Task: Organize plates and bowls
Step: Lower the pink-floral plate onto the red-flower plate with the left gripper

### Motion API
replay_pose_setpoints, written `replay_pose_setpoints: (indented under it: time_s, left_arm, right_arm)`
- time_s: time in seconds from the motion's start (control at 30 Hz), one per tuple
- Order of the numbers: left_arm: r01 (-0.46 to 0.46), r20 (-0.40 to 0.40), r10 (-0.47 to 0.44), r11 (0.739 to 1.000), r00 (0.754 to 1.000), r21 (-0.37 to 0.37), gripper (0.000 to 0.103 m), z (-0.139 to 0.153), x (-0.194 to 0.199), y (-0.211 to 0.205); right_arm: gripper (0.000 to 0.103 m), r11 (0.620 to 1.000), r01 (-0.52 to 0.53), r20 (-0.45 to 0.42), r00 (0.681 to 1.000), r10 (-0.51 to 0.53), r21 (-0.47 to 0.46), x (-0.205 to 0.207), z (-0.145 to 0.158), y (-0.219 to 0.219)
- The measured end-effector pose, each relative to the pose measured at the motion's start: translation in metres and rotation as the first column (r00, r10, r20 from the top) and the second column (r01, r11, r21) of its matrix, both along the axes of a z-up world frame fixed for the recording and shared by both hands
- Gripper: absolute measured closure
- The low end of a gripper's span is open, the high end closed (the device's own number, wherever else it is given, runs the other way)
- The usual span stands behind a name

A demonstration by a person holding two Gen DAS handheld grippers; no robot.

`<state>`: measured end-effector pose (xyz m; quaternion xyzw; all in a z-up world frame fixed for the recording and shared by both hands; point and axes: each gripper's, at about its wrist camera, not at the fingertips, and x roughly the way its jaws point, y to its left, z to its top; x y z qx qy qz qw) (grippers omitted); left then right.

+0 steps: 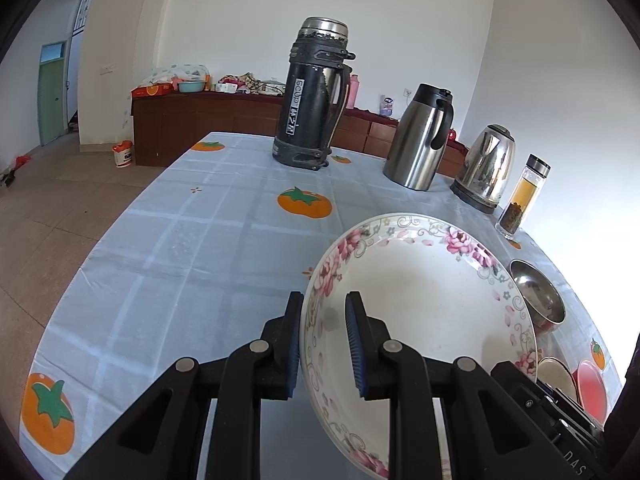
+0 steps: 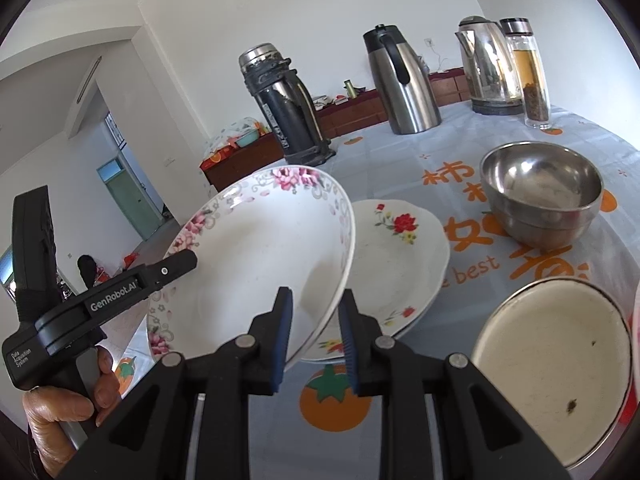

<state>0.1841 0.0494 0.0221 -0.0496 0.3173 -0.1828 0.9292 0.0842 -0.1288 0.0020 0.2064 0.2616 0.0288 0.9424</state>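
Observation:
A white plate with a pink flower rim is held tilted above the tablecloth by both grippers. My left gripper is shut on its left rim and also shows in the right wrist view, with a hand on its grip. On the plate's near right rim my right gripper is shut. Partly under the held plate, a red-flower plate lies on the table. Further right stand a steel bowl and a cream enamel bowl.
At the table's far side stand a black thermos, a steel jug, a kettle and a glass tea bottle. A red dish lies by the cream bowl. The table's left edge drops to the floor.

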Motion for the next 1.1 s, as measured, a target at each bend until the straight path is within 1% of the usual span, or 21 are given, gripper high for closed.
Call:
replay_pose_setpoints:
  time_s: [0.43,0.9,1.1]
  left_arm:
    - [0.032,-0.005,-0.032,0.999,0.999,0.004,0.080,-0.001,0.002,-0.030]
    - [0.050,-0.031,-0.049,0.999,0.998,0.012,0.080,-0.007,0.008,-0.056]
    - [0.042,-0.050,-0.040,0.999,0.998,0.033,0.080,-0.015,0.015,-0.065]
  right_arm:
    - [0.080,0.999,0.049,-0.005,0.999,-0.049,0.015,-0.008,0.000,-0.024]
    - [0.080,0.995,0.091,-0.015,0.996,-0.091,0.029,-0.009,0.000,-0.048]
    - [0.080,0.994,0.103,-0.043,0.994,-0.102,0.027,-0.002,-0.004,-0.054]
